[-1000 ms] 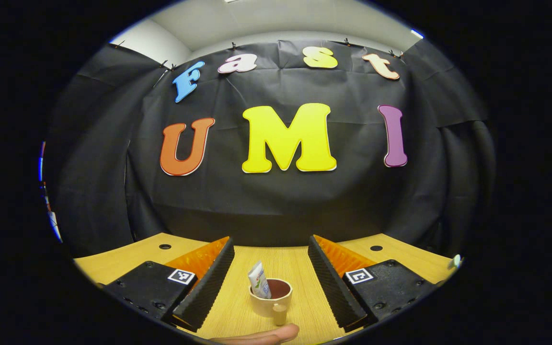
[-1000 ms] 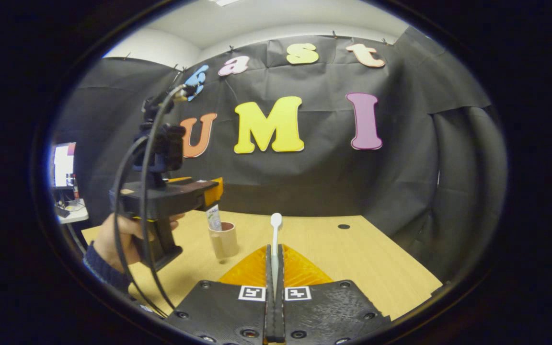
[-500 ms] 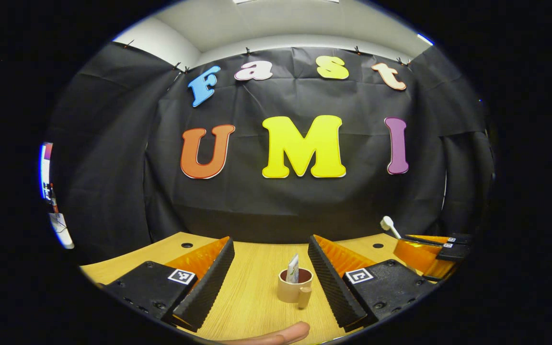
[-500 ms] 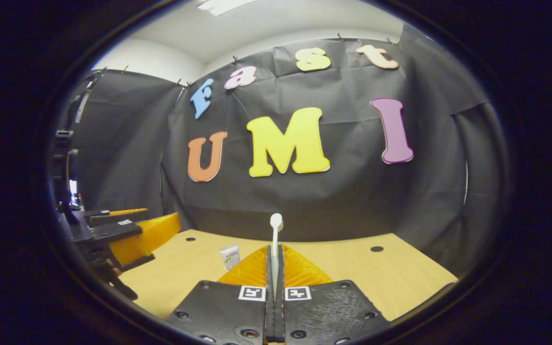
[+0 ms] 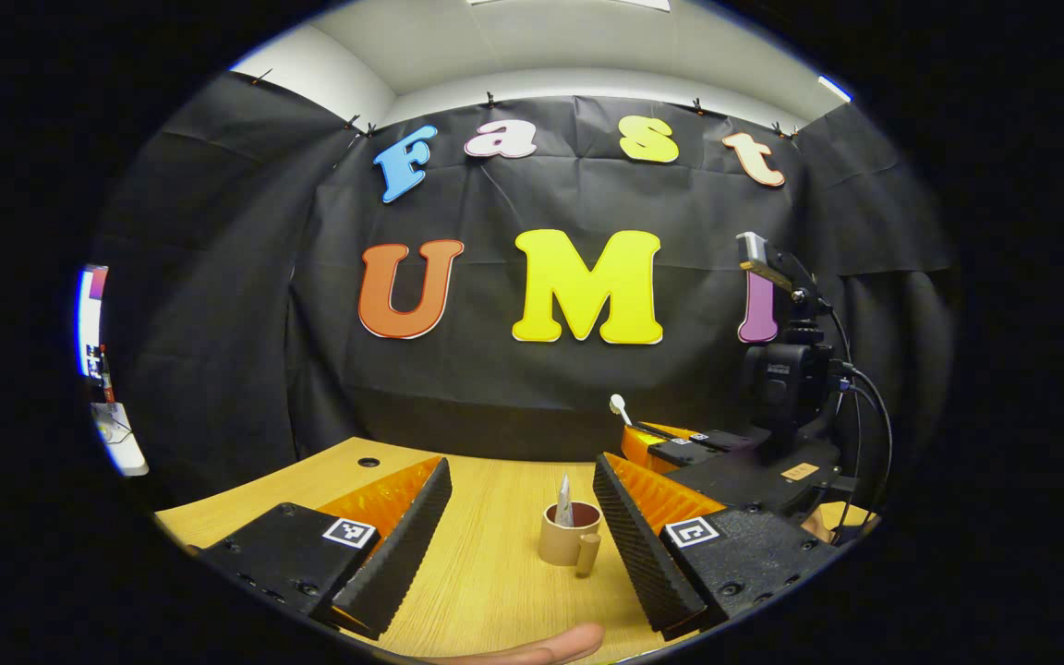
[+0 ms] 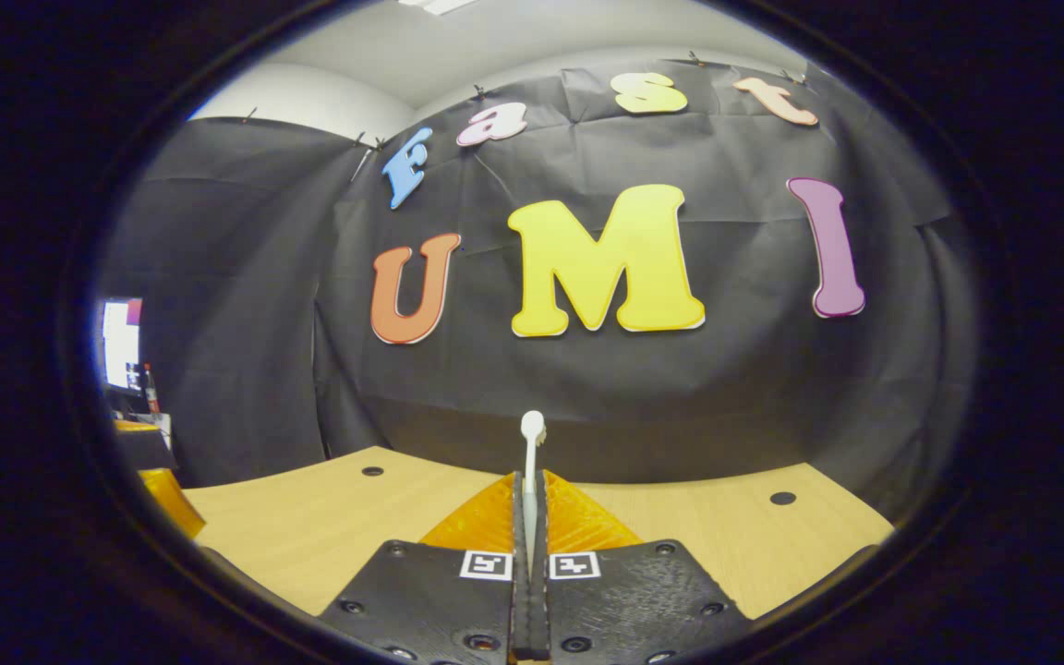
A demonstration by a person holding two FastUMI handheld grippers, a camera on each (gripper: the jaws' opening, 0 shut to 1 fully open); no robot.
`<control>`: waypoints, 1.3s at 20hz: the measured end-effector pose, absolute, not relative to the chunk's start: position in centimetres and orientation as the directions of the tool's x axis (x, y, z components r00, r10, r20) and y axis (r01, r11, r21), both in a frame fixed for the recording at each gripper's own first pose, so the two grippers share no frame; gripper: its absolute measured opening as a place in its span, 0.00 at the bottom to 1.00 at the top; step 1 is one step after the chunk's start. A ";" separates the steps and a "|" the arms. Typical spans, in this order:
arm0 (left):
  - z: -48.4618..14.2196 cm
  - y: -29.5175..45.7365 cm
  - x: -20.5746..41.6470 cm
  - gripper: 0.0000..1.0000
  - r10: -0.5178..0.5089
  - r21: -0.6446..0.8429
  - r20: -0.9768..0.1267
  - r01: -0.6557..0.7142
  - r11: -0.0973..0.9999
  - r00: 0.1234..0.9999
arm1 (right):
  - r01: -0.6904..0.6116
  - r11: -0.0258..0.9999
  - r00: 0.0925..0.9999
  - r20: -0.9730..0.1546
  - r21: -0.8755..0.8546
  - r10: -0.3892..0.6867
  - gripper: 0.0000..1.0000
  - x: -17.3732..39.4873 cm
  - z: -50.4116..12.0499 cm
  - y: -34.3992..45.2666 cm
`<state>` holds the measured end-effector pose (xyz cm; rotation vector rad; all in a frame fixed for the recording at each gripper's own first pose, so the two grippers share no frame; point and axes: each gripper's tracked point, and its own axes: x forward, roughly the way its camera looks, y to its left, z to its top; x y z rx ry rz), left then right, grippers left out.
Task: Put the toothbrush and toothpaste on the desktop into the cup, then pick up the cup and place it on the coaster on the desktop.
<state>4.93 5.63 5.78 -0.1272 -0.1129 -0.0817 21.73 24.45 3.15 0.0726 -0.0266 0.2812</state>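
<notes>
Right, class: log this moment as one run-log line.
toothpaste: in cup | toothbrush: gripped, right tool | left tool: open | cup on desktop

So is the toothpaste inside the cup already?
Yes, it is in. The toothpaste pokes up out of the cup, which stands upright on the desk.

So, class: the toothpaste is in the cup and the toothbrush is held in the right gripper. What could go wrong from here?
1. The toothbrush is pinched low by the right gripper, so its long free end may swing and miss the cup.
2. The toothpaste already stands in the narrow cup; the brush could knock it or tip the cup.
</notes>
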 end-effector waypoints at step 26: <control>3.0 9.6 6.7 0.98 -0.034 -0.199 0.060 0.046 0.979 0.998 | -0.229 0.972 0.973 0.008 0.051 0.229 0.05 27.0 0.5 27.4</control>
